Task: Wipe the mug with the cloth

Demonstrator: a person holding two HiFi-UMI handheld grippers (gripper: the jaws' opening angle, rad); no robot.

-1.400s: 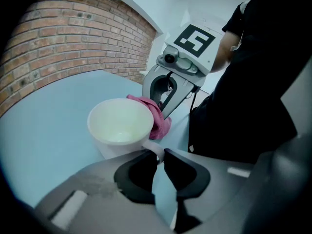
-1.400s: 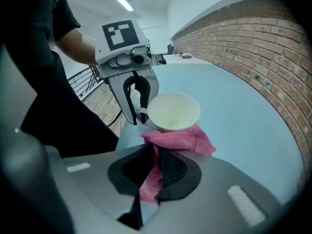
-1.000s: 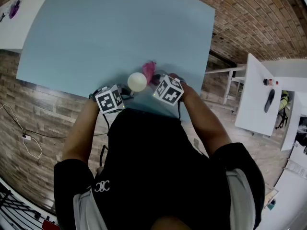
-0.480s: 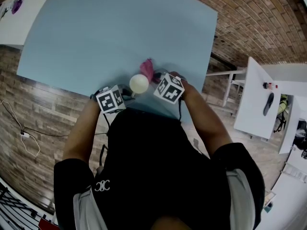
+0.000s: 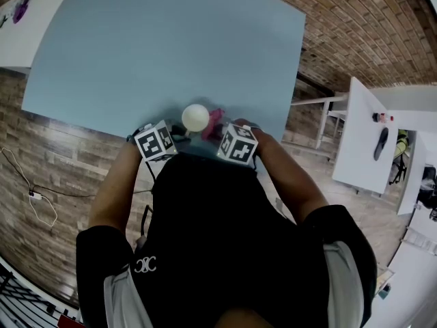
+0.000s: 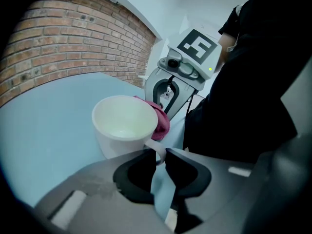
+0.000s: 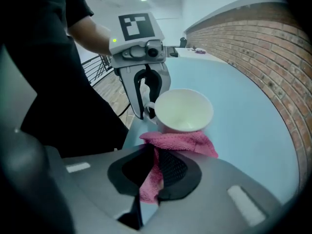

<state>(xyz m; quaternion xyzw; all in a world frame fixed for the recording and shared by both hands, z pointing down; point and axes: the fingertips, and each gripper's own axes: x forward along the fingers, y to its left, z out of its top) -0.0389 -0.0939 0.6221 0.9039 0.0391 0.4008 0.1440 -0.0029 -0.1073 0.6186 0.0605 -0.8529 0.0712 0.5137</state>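
Sliding back toward the person, the right gripper [image 7: 155, 156] is dragging the pink cloth [image 7: 179, 142] from about one o'clock of the mug [image 5: 195, 117] round to three o'clock. There the cloth is pressing against the mug's wall. The right jaws are clenching a fold of the cloth between them. The left gripper [image 6: 159, 155], at eight o'clock of the mug, is pinching the mug's handle [image 6: 156, 148] between its jaw tips. The mug is standing upright and empty near the six-o'clock edge of the pale blue table [image 5: 171, 39], just ahead of the person's torso.
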